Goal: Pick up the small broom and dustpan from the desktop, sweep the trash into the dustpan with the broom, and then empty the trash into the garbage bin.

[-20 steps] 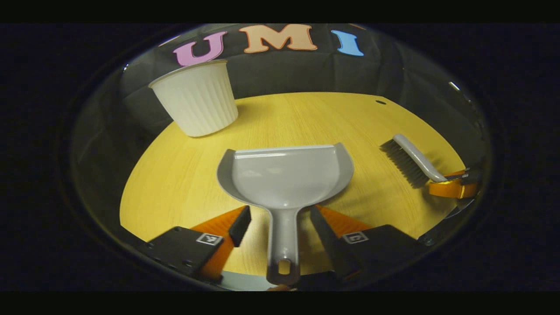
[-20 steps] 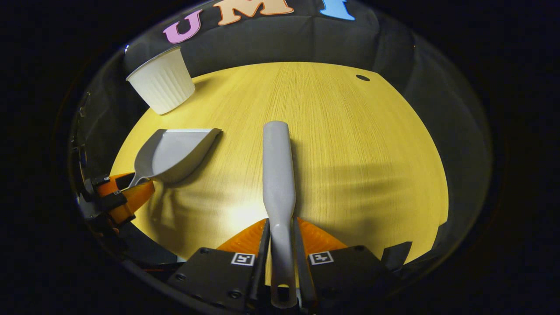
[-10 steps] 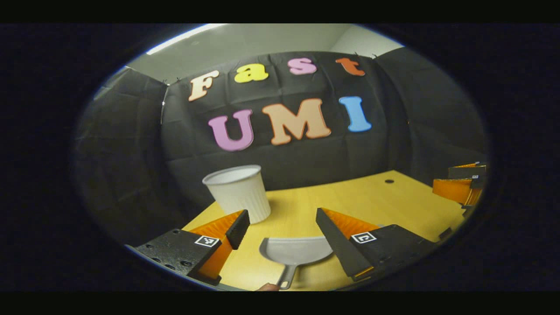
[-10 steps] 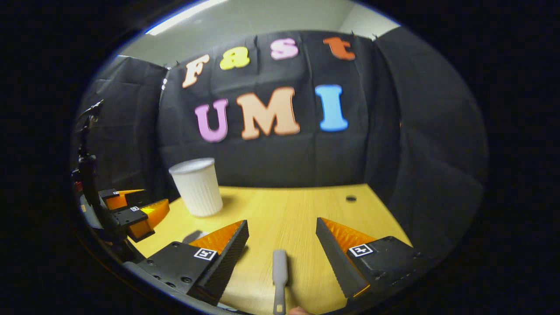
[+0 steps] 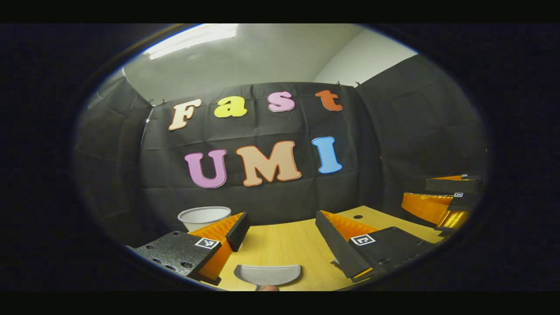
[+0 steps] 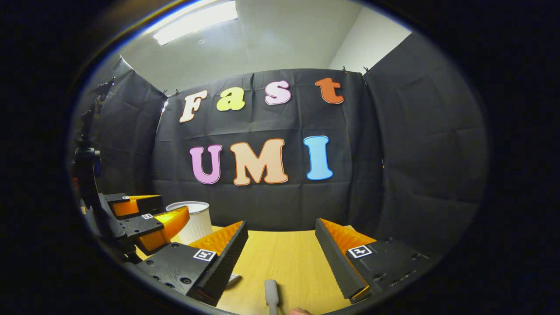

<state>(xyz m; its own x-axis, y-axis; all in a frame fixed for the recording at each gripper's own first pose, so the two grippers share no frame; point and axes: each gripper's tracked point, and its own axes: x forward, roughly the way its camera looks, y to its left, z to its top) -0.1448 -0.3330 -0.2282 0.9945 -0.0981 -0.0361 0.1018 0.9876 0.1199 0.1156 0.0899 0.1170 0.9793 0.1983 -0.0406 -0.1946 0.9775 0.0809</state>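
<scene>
Left gripper view looks level across a yellow wooden desktop [image 5: 280,245] toward the black cloth booth wall [image 5: 262,201]. The left gripper [image 5: 280,229] has its two fingers spread wide apart, and nothing sits between them. Near the bottom edge, the grey dustpan [image 5: 267,274] lies flat on the desktop, below and between the fingers and untouched by them. A white ribbed garbage bin [image 5: 202,215] stands at the far left of the desktop, partly hidden behind the left finger. At far right, the right gripper [image 5: 442,201] hangs above the desktop edge.

Right gripper view shows the right gripper [image 6: 282,238] also gaping wide and holding nothing. The grey broom [image 6: 271,295] lies on the desktop [image 6: 284,258] at the bottom edge, its handle between the fingers without contact. The garbage bin [image 6: 194,221] stands far left, with the left gripper [image 6: 151,218] just in front of it.
</scene>
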